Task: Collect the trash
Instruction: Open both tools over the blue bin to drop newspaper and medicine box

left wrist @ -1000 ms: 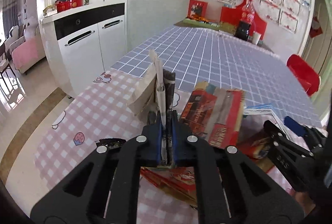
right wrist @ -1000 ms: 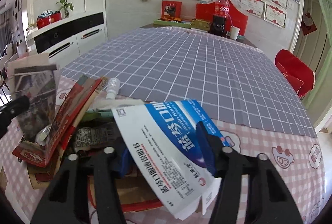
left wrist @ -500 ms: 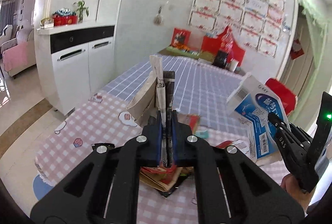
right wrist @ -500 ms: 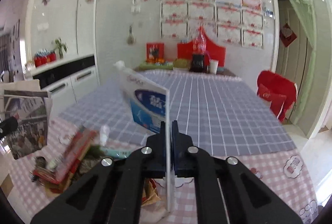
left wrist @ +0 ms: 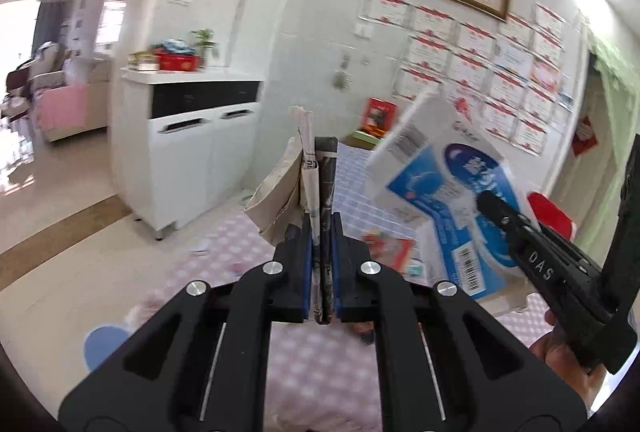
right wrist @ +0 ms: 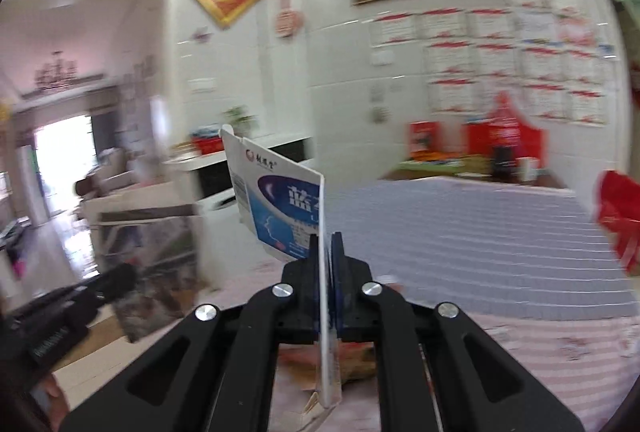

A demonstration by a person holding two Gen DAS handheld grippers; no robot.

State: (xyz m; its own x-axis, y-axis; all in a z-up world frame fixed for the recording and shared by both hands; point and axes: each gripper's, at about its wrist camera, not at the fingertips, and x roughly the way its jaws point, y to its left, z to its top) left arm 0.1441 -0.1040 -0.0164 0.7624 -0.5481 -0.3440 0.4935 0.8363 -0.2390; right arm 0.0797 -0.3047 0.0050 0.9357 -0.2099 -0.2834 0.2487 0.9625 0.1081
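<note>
My left gripper [left wrist: 321,232] is clamped on a folded wad of newspaper and brown paper [left wrist: 304,183], held upright above the pink checked tablecloth [left wrist: 304,360]. My right gripper [right wrist: 325,248] pinches a flattened blue-and-white cardboard carton [right wrist: 280,207] edge-on, lifted clear of the remaining red litter pile [left wrist: 390,256].
</note>
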